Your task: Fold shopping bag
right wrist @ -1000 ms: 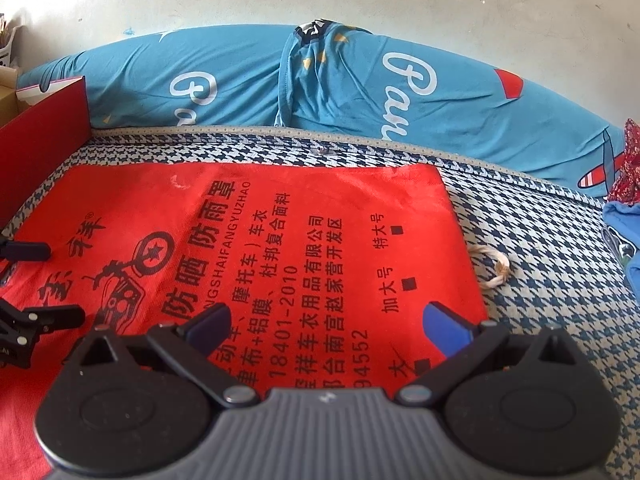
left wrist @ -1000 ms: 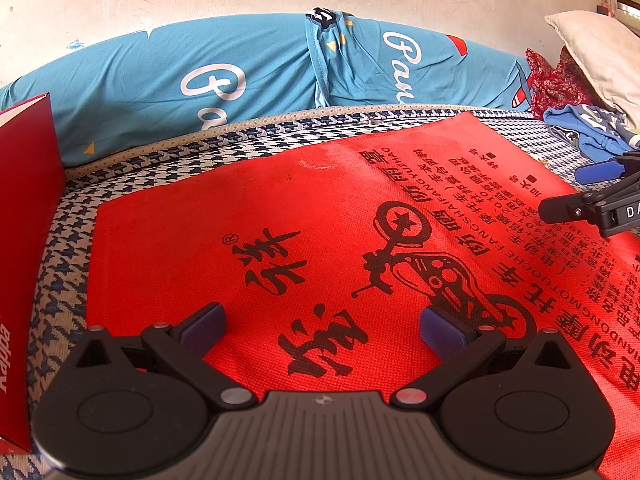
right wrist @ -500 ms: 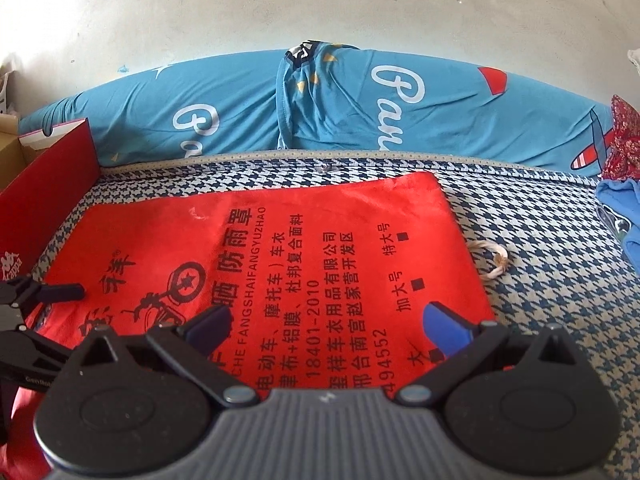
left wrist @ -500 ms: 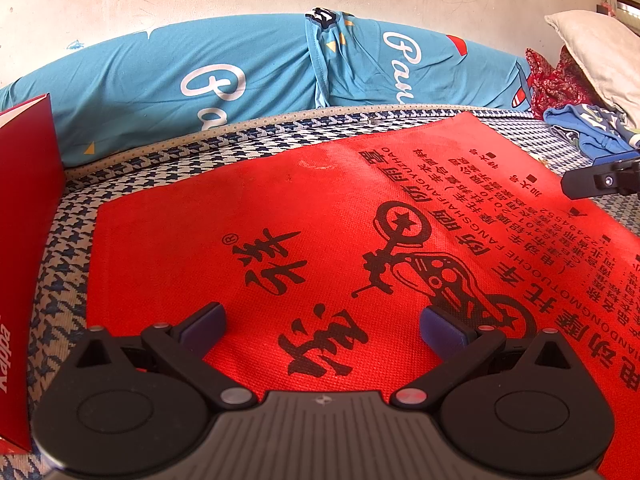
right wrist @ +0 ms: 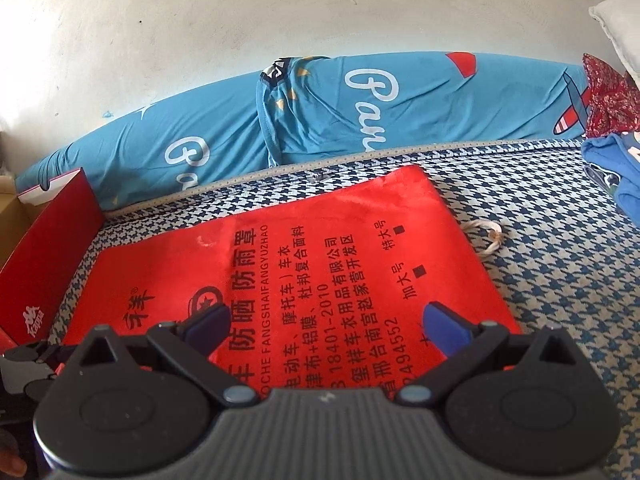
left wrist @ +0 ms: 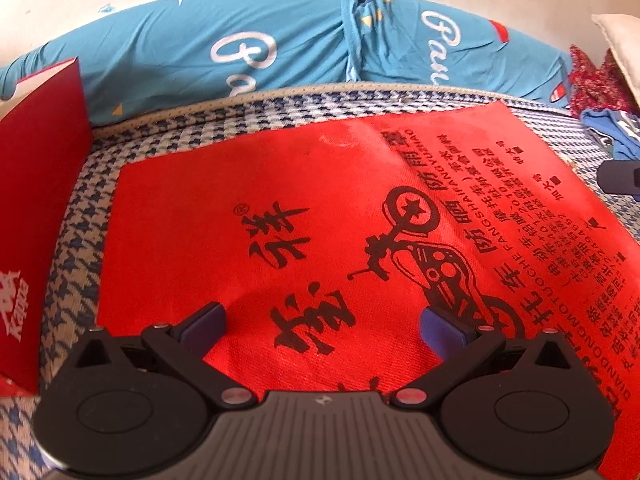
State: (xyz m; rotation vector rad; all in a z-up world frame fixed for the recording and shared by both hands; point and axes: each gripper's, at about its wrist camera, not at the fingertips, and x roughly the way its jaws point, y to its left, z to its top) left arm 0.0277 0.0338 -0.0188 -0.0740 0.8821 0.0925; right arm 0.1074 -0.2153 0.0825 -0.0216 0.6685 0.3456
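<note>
A red shopping bag (left wrist: pixel 320 208) with black Chinese print and a motorcycle drawing lies flat on the houndstooth bed cover (left wrist: pixel 76 248). My left gripper (left wrist: pixel 324 326) hovers open over the bag's near left part, nothing between its fingers. The right wrist view shows the same bag (right wrist: pixel 320 248) from its right end, with a white drawstring (right wrist: pixel 490 236) lying beside its right edge. My right gripper (right wrist: pixel 326 326) is open above the bag's near right part, raised and holding nothing. A tip of the right gripper (left wrist: pixel 618 174) shows at the left view's right edge.
A blue rolled quilt (left wrist: pixel 280 44) runs along the wall behind the bag. A red Kappa box (left wrist: pixel 36 216) stands at the left. Blue clothing (right wrist: pixel 616 176), red patterned cloth (right wrist: pixel 608 96) and a pillow (left wrist: pixel 620 44) sit at the right.
The right gripper has lifted and pulled back to the right, tilting up so more wall shows. The left gripper has shifted slightly. The bag has stayed flat.
</note>
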